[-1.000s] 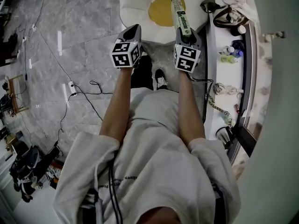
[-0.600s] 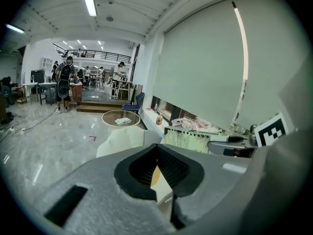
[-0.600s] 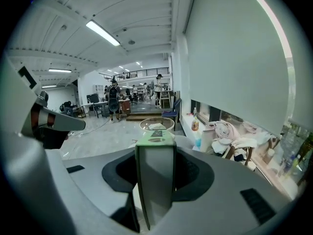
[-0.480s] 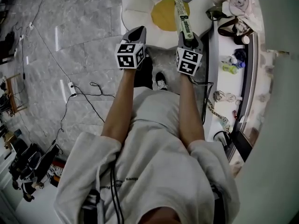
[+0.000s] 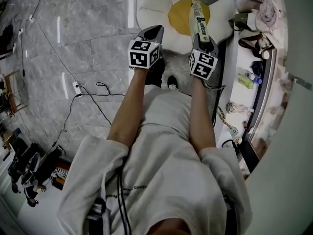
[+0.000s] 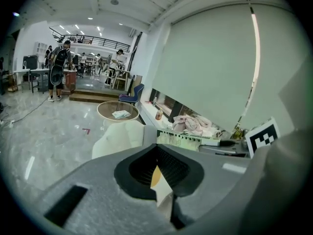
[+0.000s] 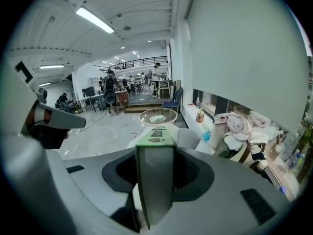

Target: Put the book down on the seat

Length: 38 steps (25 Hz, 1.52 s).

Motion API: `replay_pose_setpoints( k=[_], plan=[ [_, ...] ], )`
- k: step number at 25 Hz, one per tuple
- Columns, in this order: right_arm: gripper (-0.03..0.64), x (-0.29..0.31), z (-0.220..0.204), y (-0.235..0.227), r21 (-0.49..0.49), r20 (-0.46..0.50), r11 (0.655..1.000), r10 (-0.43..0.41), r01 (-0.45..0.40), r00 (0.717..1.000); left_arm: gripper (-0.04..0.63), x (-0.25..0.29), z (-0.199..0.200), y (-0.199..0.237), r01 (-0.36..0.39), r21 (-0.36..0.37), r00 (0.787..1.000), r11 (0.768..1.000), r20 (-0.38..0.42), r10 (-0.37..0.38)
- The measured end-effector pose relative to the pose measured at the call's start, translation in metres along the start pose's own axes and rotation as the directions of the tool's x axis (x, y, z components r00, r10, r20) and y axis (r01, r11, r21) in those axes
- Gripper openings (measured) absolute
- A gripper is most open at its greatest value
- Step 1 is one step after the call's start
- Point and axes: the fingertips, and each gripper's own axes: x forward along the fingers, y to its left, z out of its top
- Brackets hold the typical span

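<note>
One book (image 5: 199,17), its green spine printed with a big "8" and words too blurred to read, is clamped on edge in the right gripper (image 5: 202,37). It is over the yellow middle of the one flower-shaped seat (image 5: 155,9), which the frame cuts off. I cannot tell whether book and seat touch. The left gripper (image 5: 153,32) is empty, its jaws drawn together.

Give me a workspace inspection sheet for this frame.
Surface: flower-shaped seat, white petals, yellow centre; nothing seen on it.
Job's things: book on edge, over the seat in the head view, not put down.
Clutter: bottles, bag and cloth on the white ledge at right.
Grippers: right gripper clamped on the book; left gripper jaws about closed, empty.
Cables: black cables and power strip lying loose at left.
Surroundings: grey tiled floor, round glass table, people far off.
</note>
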Motion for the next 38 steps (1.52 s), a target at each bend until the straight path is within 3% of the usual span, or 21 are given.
replay_pose_setpoints(
  k=[6, 10, 14, 20, 25, 29, 35, 38],
  plan=[
    [0.156, 0.04, 0.017, 0.021, -0.019, -0.056, 1.0, -0.012, 0.011, 0.998, 0.009, 0.036, 0.04, 0.028, 0.073, 0.003, 0.997, 0.997, 0.007, -0.073],
    [0.156, 0.068, 0.034, 0.021, -0.037, -0.078, 0.999, -0.032, 0.029, 0.996, 0.009, 0.065, 0.05, 0.054, 0.097, -0.06, 0.995, 0.993, 0.004, -0.097],
    [0.156, 0.098, 0.041, 0.023, -0.034, -0.119, 0.998, -0.048, 0.044, 0.992, 0.009, 0.092, 0.069, 0.076, 0.133, -0.065, 0.991, 0.989, 0.005, -0.133],
    [0.156, 0.137, 0.038, 0.043, -0.001, -0.195, 1.0, 0.005, -0.005, 0.981, 0.009, 0.12, 0.068, 0.112, 0.179, -0.152, 0.984, 0.972, 0.016, -0.179],
    [0.156, 0.161, 0.039, 0.061, -0.049, -0.259, 0.997, 0.044, -0.059, 0.965, 0.009, 0.122, 0.049, 0.136, 0.151, -0.217, 0.988, 0.964, -0.002, -0.155],
    [0.156, 0.179, 0.047, 0.063, -0.062, -0.251, 0.994, 0.077, -0.095, 0.965, 0.009, 0.128, 0.032, 0.147, 0.115, -0.241, 0.991, 0.964, -0.036, -0.127],
    [0.156, 0.206, 0.041, 0.04, -0.085, -0.27, 0.975, 0.176, -0.205, 0.947, 0.009, 0.141, 0.014, 0.148, -0.015, -0.266, 0.998, 0.964, -0.06, -0.001],
    [0.156, 0.223, 0.034, 0.02, -0.059, -0.29, 0.968, 0.219, -0.246, 0.932, 0.009, 0.155, 0.01, 0.142, -0.074, -0.294, 0.996, 0.953, -0.061, 0.058]
  ],
)
